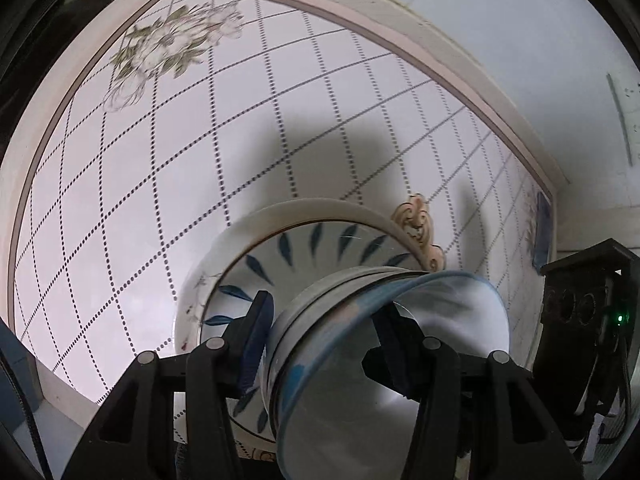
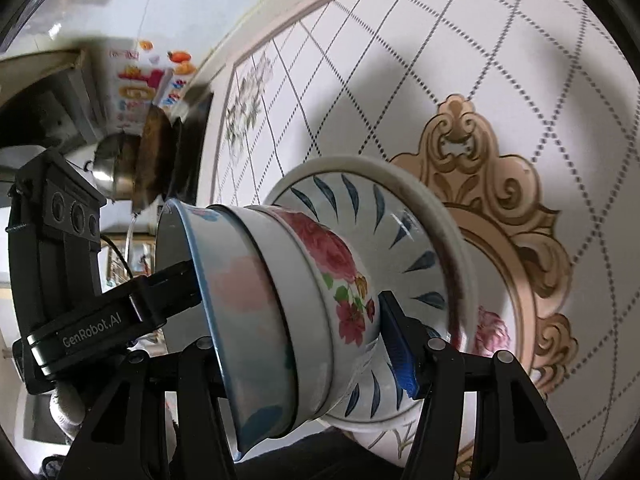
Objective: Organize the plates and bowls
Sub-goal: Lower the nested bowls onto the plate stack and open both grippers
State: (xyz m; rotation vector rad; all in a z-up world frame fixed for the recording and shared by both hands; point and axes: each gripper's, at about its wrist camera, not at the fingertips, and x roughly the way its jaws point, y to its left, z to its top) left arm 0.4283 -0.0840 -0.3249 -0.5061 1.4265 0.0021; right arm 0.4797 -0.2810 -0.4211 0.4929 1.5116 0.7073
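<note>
The table (image 1: 140, 184) is a pale glossy surface crossed by dotted diagonal lines, with a soft flower print (image 1: 176, 36) near one corner and a tan scrolled ornament (image 2: 492, 184) at its middle; a pinkish cream border (image 1: 400, 32) frames it, and a plain white wall or floor lies past the edge. In the right wrist view a steel pot (image 2: 114, 168) and a dark pan (image 2: 188, 152) stand beyond the table's edge, below a bright fruit poster (image 2: 144, 80). Both grippers point steeply down and share one load, a stack of bowls and plates (image 2: 304, 296) held over the table's middle. The left gripper (image 1: 324, 340) is clamped on the stack, one blue ribbed pad (image 1: 256, 344) outside the bowl walls and the other finger (image 1: 396, 360) inside the top bowl (image 1: 360, 392). The right gripper (image 2: 296, 340) grips from the opposite side, its blue pad (image 2: 396, 344) pressed under the rose-printed bowl (image 2: 336, 264), its other finger hidden behind the stack. The bowls are smooth and glazed, nested rim in rim; the top one has a thin blue edge. Under them sit a plate with blue leaf strokes (image 2: 404, 240) and a wider cream plate (image 2: 436, 208). The picture is slightly blurred.
</note>
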